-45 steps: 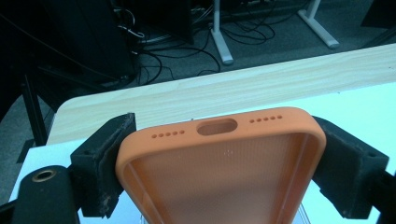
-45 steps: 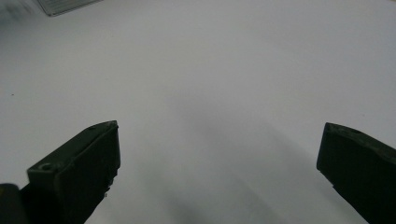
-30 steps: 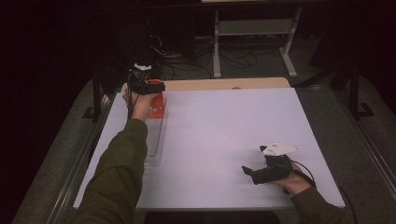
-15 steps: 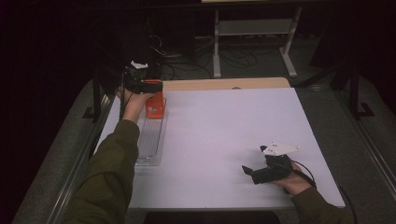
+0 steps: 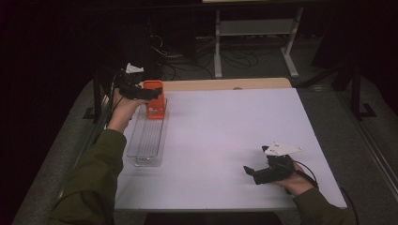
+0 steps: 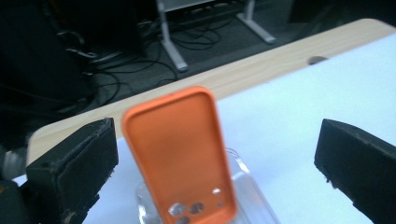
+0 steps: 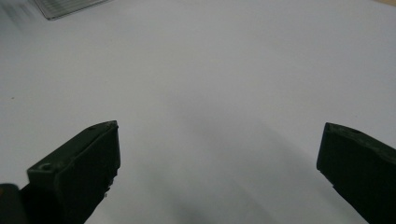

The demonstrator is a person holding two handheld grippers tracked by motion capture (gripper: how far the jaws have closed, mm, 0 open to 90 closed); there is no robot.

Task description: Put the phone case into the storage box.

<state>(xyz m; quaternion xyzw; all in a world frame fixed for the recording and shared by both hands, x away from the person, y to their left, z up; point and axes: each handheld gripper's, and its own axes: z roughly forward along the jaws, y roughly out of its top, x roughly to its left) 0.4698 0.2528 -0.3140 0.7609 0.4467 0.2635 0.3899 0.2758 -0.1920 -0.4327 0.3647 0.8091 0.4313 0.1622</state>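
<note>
An orange phone case [image 5: 154, 104] stands upright at the far end of a clear ribbed tray [image 5: 145, 140] on the left of the white table [image 5: 225, 131]. My left gripper [image 5: 157, 91] hovers at the case's top, held from the left. In the left gripper view the case [image 6: 182, 149] rises out of the tray [image 6: 252, 200] between the jaws of my left gripper [image 6: 217, 140]. Those jaws have just been opening and stand wide, clear of the case on both sides. My right gripper [image 5: 251, 172] rests near the table's front right, open, with bare tabletop between the jaws of that gripper [image 7: 219, 140].
A wooden strip [image 5: 225, 84] runs along the table's far edge. Beyond it lie floor cables [image 5: 178, 61] and a metal stand's legs [image 5: 253, 47]. A corner of the tray [image 7: 65, 7] shows far off in the right gripper view.
The left gripper has let go of the orange case and drawn back to the left and slightly up. The case stays upright in the tray. The right gripper has not moved.
</note>
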